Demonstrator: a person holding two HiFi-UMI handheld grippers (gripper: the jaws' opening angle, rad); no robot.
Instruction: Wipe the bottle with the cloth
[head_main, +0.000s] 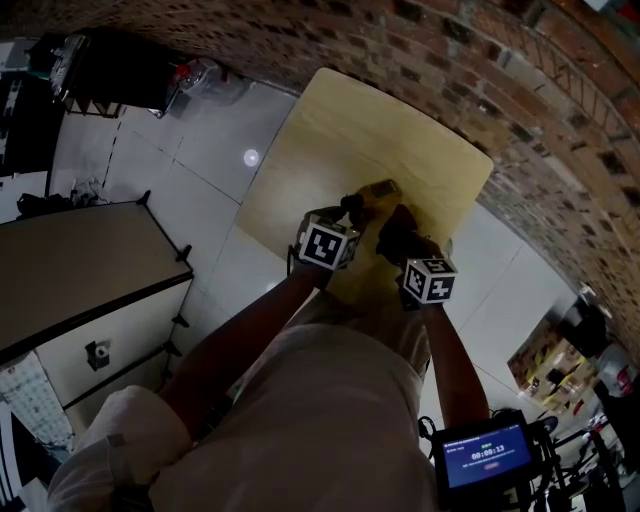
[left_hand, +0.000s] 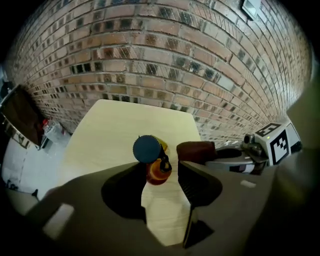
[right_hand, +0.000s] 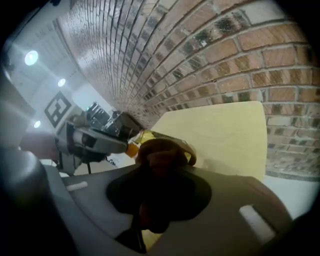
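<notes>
Looks mid-wipe to me: the right gripper (head_main: 396, 226) has its jaws pinching the brown cloth (right_hand: 162, 155) against the yellow bottle (right_hand: 142, 136), which sits between both grippers over the wooden bench (head_main: 400, 130). How much is already wiped I can't tell. The head view is too dark for detail. Only the left gripper (head_main: 351, 204) view shows its jaws spread round the orange neck under the blue cap (left_hand: 146, 148), not clamped.

Your pale beige short-sleeved top (head_main: 330, 420), bare forearms, your left gripper (left_hand: 162, 172) and right gripper (right_hand: 160, 175) dark grey with broad matte jaws, each topped by a white cube (head_main: 325, 244) of black square markers
</notes>
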